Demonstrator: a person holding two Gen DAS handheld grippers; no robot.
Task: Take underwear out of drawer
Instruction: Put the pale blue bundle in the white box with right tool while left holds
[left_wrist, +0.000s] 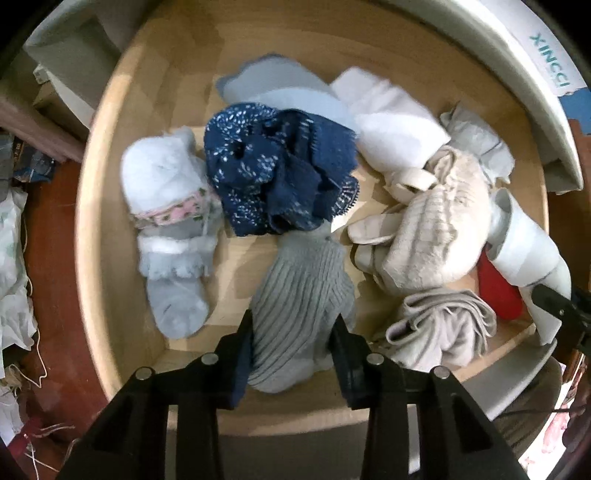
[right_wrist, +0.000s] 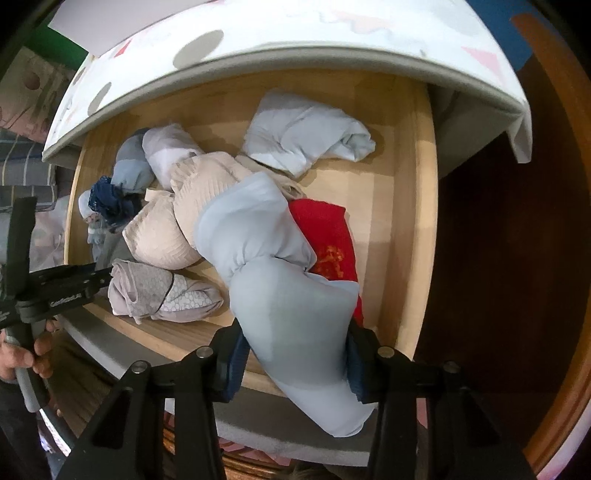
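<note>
We've got our left gripper (left_wrist: 293, 332) clamped on a grey ribbed knit underwear piece (left_wrist: 299, 306) at 6 o'clock in the light wooden drawer (left_wrist: 110, 206), below the crumpled navy lace pair (left_wrist: 277, 170). Our right gripper (right_wrist: 295, 343) is pinched on a pale blue smooth fabric bundle (right_wrist: 280, 280) lying over the red folded cloth (right_wrist: 328, 236).

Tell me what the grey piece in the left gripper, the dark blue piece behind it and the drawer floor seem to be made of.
Grey piece: looks like a ribbed knit, probably cotton, matte; parallel ridges run along it.
Dark blue piece: seems lace or thin patterned fabric; pale flecks and a scalloped edge show.
Drawer floor: pale wood or wood laminate, smooth, with faint plank seams; which one I cannot tell.
</note>
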